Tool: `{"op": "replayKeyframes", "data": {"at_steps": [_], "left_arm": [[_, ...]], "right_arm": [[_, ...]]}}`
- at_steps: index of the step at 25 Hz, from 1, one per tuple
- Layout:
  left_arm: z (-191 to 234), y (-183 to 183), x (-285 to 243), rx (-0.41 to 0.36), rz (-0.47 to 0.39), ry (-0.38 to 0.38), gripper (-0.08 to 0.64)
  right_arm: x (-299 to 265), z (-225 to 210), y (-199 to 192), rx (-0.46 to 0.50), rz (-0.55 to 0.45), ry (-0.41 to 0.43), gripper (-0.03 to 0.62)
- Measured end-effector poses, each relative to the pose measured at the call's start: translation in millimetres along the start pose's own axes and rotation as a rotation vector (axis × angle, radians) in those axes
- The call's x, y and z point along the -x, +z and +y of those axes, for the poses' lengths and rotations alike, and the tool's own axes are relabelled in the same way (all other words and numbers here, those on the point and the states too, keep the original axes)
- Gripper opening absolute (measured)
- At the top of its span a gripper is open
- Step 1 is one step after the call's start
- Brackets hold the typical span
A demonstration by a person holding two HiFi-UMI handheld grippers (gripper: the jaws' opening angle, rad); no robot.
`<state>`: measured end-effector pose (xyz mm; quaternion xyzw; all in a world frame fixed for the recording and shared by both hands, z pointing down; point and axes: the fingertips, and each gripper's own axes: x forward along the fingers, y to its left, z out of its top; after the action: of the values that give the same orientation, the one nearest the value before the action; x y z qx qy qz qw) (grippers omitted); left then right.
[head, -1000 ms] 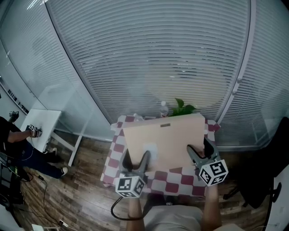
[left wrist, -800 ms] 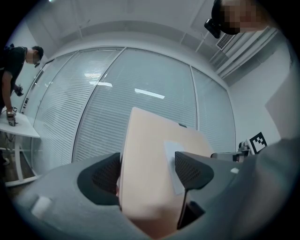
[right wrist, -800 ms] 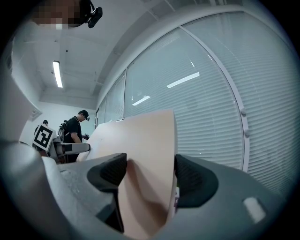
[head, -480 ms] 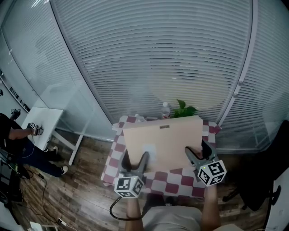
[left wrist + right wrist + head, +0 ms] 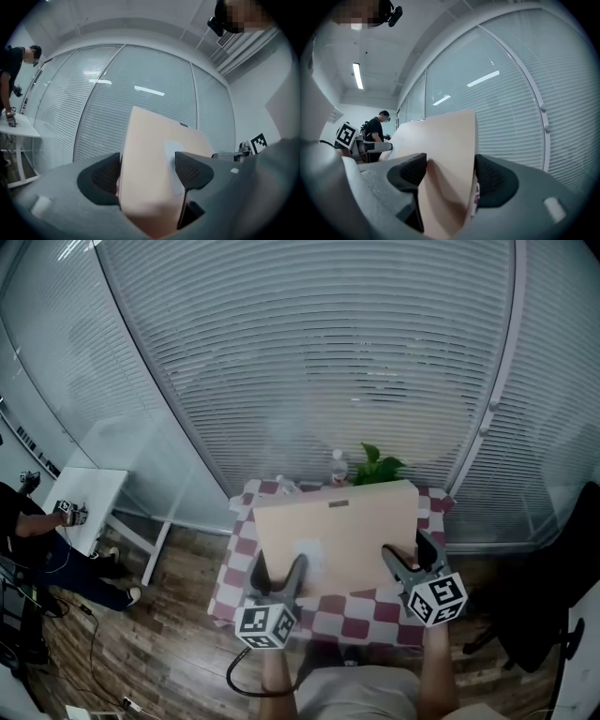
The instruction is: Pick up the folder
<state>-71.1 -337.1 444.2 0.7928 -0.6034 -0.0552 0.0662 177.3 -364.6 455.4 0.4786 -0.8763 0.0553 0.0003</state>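
Observation:
The folder [image 5: 337, 531] is a flat tan sheet with a small white label, held level above the checkered table [image 5: 246, 519]. My left gripper [image 5: 279, 570] is shut on its near left edge, and my right gripper [image 5: 410, 554] is shut on its near right edge. In the left gripper view the folder [image 5: 150, 164] fills the gap between the dark pads [image 5: 192, 171], and the left gripper [image 5: 147, 172] clamps it. In the right gripper view the folder [image 5: 450, 150] curves up out of the right gripper [image 5: 450, 174], pressed between both pads.
A clear bottle [image 5: 339, 465] and a green plant [image 5: 380, 465] stand at the table's far edge against a glass wall with blinds. A white side table [image 5: 89, 493] and a person [image 5: 28, 540] are at the left. A dark chair [image 5: 548, 615] is at the right.
Both grippers and the folder have drifted slightly to the left. The hold on the folder is unchanged.

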Motion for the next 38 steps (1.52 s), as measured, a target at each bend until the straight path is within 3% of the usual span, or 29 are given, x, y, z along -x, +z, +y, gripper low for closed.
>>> {"op": "replayKeyframes", "data": {"at_steps": [38], "left_arm": [[-36.9,-17.9,-13.9,0.009,0.042,-0.049,0.354]], "right_arm": [[31.9,-32.9,-11.8,-0.018,0.027,-0.072,0.322]]}}
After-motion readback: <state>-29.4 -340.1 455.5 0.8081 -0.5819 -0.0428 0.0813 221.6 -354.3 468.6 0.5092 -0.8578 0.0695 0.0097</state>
